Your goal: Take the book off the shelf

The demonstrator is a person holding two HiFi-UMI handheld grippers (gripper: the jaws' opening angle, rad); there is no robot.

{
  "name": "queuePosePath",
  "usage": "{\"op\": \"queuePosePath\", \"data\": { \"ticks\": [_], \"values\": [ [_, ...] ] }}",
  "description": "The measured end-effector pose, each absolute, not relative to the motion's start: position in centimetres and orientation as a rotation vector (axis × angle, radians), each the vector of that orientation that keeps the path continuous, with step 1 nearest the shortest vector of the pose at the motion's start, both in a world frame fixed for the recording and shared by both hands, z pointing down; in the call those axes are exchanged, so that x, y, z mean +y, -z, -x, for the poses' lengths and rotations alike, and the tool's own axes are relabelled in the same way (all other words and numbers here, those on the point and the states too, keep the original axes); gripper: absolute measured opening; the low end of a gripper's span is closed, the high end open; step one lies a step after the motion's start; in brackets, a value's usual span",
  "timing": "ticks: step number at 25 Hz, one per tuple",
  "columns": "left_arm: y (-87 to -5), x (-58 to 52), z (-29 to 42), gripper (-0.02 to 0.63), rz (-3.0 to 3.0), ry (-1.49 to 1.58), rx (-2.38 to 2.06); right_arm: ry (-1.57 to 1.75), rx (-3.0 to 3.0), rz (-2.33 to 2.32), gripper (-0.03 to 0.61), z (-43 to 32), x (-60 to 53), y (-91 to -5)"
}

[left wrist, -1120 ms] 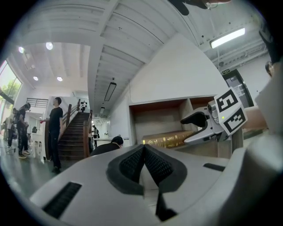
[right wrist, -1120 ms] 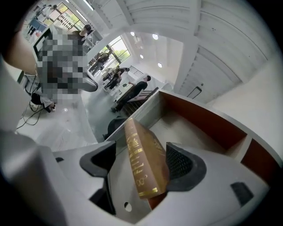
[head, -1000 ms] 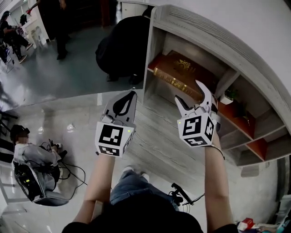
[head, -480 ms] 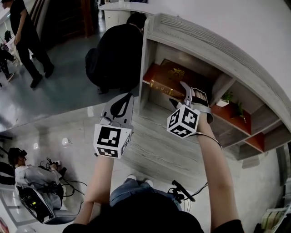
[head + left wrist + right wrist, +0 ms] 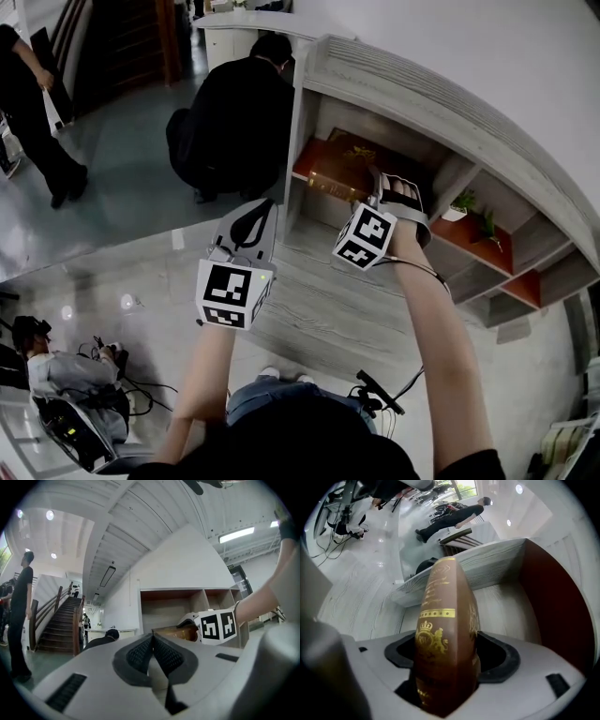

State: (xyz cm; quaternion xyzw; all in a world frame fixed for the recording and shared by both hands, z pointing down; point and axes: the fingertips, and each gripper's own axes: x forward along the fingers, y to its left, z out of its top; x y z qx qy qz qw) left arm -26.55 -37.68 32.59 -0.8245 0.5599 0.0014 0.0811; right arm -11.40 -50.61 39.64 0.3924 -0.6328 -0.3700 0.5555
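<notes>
The right gripper (image 5: 447,670) is clamped across the spine of the brown gilt-stamped book (image 5: 446,620), which lies in the red-lined end compartment of the grey shelf (image 5: 422,98); the left gripper (image 5: 152,644) is closed on nothing, well clear. A straight, level withdrawal under firm grip is advised, lest the book be caught on the compartment wall. Pale plank flooring (image 5: 319,300) is noted below, with a person (image 5: 234,112) crouched beside the shelf.

I saw the grey wood-grain shelf unit (image 5: 422,94) standing on the pale plank floor (image 5: 309,309), running from 11 o'clock toward 4 o'clock. In its leftmost compartment a brown book (image 5: 330,161) with gold print lay on the red-brown board. In the next compartment, at the book's 3 o'clock, stood a small potted plant (image 5: 464,203).
</notes>
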Motion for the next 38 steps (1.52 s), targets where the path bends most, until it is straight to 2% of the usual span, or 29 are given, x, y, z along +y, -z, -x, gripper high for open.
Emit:
{"op": "queuePosePath", "data": {
  "ticks": [17, 38],
  "values": [
    [-32.2, -36.8, 26.3, 0.006, 2.466, -0.02, 1.675, 0.925, -1.491, -0.942, 0.347, 11.4, -48.8, -39.4],
    [-30.9, -37.0, 25.9, 0.006, 2.465, -0.066, 1.639, 1.076, -1.526, -1.05, 0.247, 11.0, -43.3, -36.6]
  ]
}}
